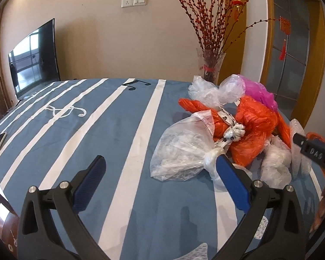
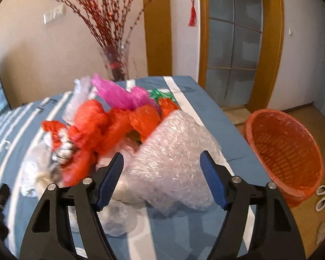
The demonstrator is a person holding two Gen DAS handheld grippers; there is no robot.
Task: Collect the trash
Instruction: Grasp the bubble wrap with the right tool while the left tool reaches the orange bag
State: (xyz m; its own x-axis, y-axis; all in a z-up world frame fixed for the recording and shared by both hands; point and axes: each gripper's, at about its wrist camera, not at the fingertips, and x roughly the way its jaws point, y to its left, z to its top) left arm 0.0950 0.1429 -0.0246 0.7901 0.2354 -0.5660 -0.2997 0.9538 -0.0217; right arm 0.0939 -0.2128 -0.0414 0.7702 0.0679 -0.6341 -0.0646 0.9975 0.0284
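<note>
Hovering low over the striped blue bedcover [image 1: 110, 130], the left gripper [image 1: 160, 169] is spread wide w/ nothing pinched; its right blue pad [image 1: 231, 184] sits just beside the knotted neck of a clear plastic bag [image 1: 184, 151], contact unclear. Right gripper [image 2: 161, 169] also spread, fingers straddling a crinkly bubble-wrap sheet [image 2: 175, 151] but not closed on it. Trash is a loose heap on the cover: orange bags [image 1: 255, 125], knotted & glossy, a pink bag [image 1: 260, 91] behind, more clear film [image 1: 212, 91] toward the back, a green scrap [image 2: 160, 93] at the far edge. Right view is motion-blurred on the heap's left side. Orange mesh wastebasket [image 2: 286, 151] stands on the floor off the bed's right edge, lined w/ thin orange plastic, contents can't tell. Glass vase [image 1: 210, 67] w/ red budded twigs stands beyond the bed; TV [image 1: 34, 56] against the left wall.
</note>
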